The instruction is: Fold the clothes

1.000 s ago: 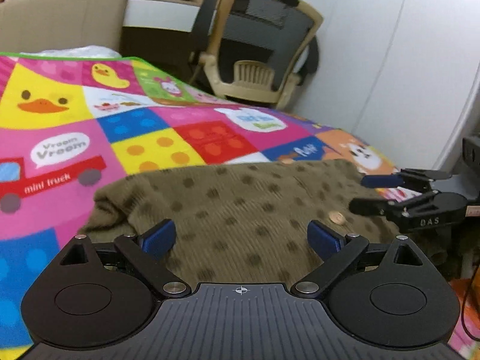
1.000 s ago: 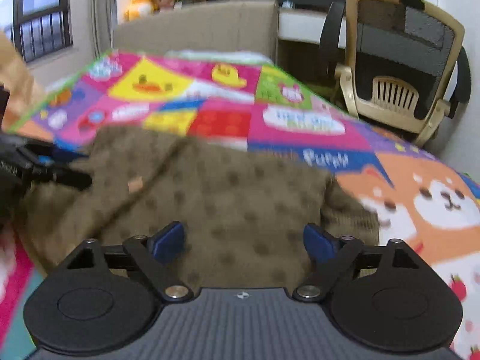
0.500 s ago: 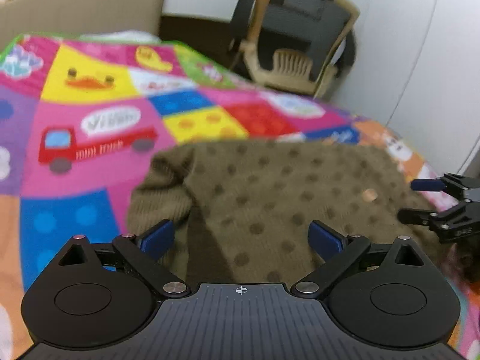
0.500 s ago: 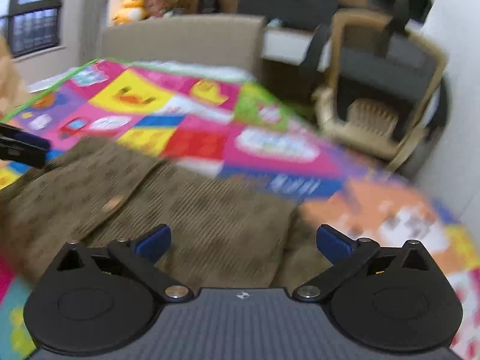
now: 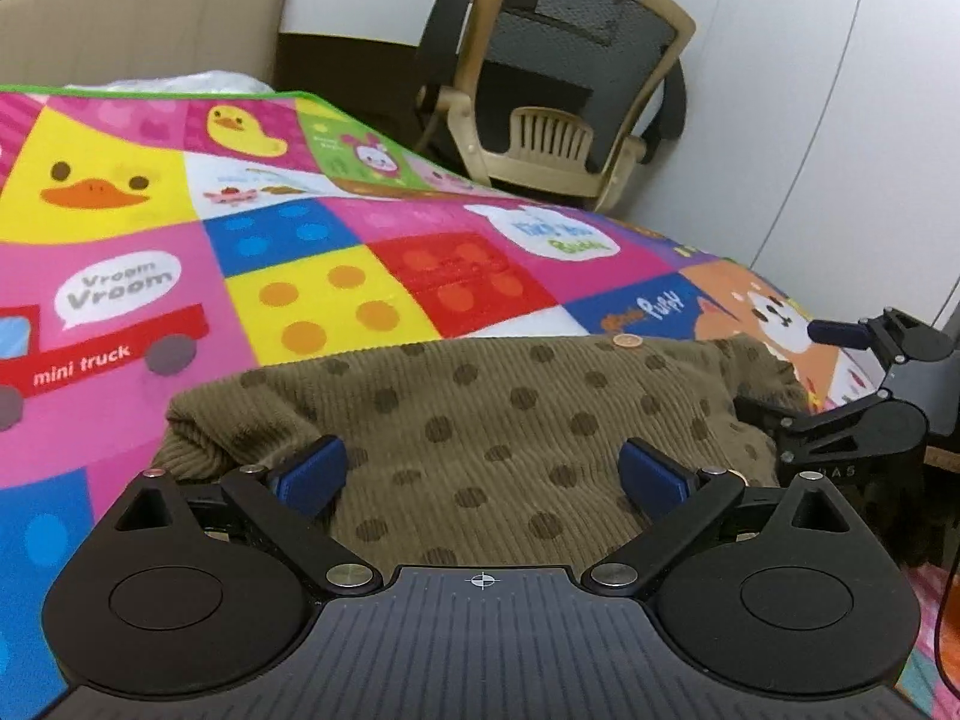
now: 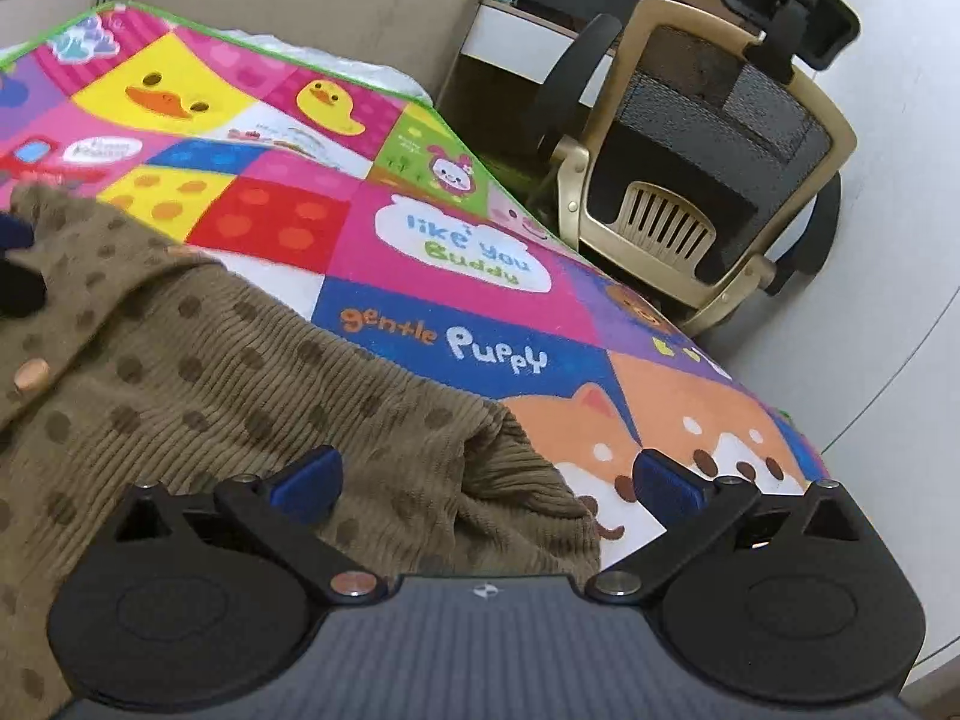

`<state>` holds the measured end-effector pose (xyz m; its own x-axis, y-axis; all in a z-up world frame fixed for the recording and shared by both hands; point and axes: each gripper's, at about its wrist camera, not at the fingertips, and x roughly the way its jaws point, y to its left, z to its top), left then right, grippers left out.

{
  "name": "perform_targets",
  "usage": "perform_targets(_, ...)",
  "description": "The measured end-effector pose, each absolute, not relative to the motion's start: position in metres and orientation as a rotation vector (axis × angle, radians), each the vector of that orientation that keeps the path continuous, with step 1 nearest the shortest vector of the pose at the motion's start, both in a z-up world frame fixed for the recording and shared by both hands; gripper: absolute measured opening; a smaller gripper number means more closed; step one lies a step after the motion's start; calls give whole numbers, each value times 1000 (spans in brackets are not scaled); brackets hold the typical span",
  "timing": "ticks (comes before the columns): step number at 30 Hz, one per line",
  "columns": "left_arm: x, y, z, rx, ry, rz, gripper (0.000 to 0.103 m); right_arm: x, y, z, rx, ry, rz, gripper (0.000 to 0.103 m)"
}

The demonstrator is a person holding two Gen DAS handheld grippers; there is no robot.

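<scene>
An olive-brown corduroy garment [image 5: 480, 420] with dark dots and a wooden button [image 5: 627, 341] lies on a colourful play mat [image 5: 360, 276]. My left gripper [image 5: 480, 474] hangs open over the garment's near edge, its blue pads apart and gripping nothing. At the garment's right end my right gripper [image 5: 798, 369] also stands open. In the right wrist view the right gripper [image 6: 487, 486] straddles the right corner of the garment [image 6: 210, 372]: one pad is over cloth, the other over the mat [image 6: 690, 420]. The button [image 6: 31, 373] and the left gripper [image 6: 15, 267] show at the far left.
An office chair [image 5: 564, 90] with a beige frame stands past the mat's far right corner, beside a white wall [image 5: 840, 120]. A beige padded panel [image 5: 144, 12] runs along the far side. The mat's right edge [image 6: 804, 438] drops off close to the right gripper.
The right gripper's jaws have spread wider, and it has swung right to the garment's right corner. The left gripper swayed sideways and came back. The garment lies as before.
</scene>
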<state>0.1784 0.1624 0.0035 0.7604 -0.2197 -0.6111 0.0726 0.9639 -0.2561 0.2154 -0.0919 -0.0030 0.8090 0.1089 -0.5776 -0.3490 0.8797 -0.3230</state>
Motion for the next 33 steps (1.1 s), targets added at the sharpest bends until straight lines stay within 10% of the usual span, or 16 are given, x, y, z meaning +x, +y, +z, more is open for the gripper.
perform_targets(33, 46, 255, -7, -464, 741, -71, 101, 165, -78, -20, -192, 725, 461, 103)
